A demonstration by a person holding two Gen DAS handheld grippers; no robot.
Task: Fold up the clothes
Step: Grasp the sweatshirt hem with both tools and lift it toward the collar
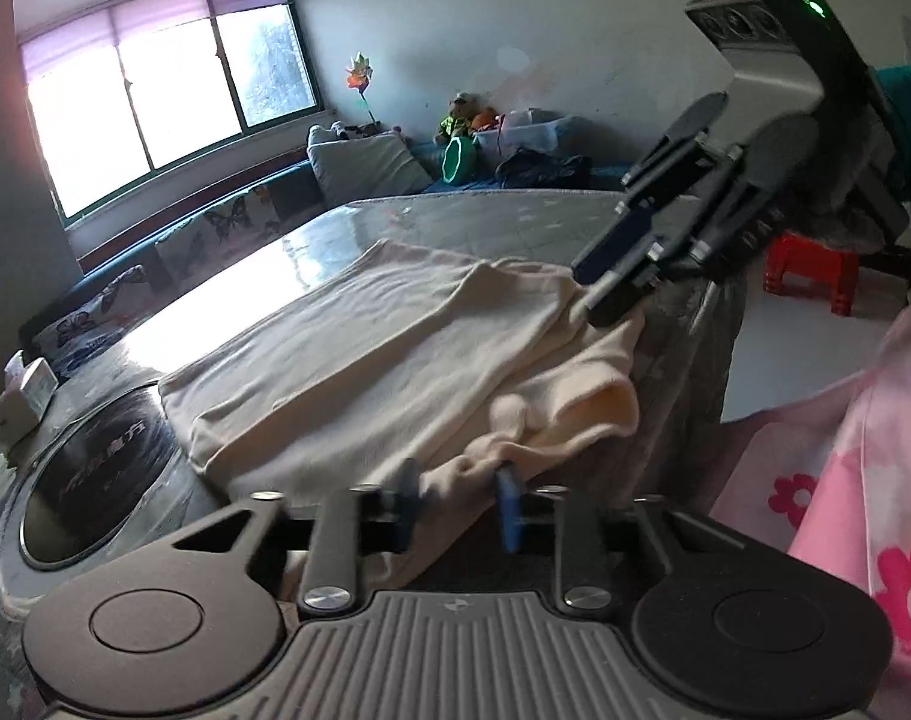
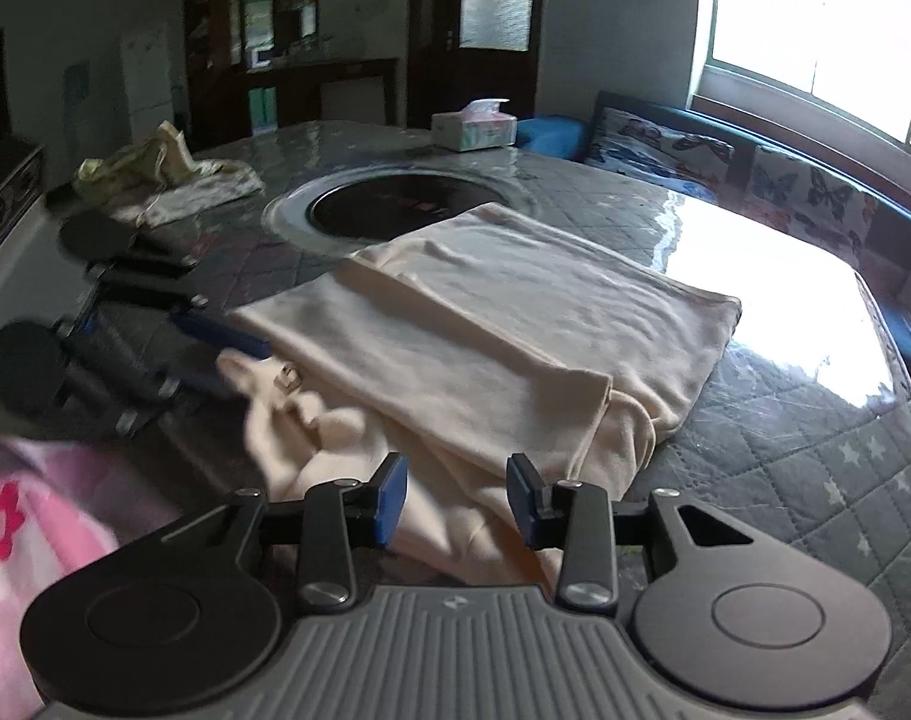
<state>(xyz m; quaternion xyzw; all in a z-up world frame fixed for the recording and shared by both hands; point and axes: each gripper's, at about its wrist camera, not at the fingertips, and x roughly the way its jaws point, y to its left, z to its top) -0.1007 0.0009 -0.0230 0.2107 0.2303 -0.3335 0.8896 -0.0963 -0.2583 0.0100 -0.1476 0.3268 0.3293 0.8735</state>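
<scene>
Tongs, two: left (image 1: 455, 495) and right (image 2: 458, 495) both parted around one cream garment (image 2: 515, 312) on the counter (image 2: 785, 450).

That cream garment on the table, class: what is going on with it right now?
A person holding two grippers is partway through folding the cream garment on the quilted table. The left gripper and right gripper are both open, with bunched near-edge fabric between their fingers. The far part already lies flat in folded layers.
</scene>
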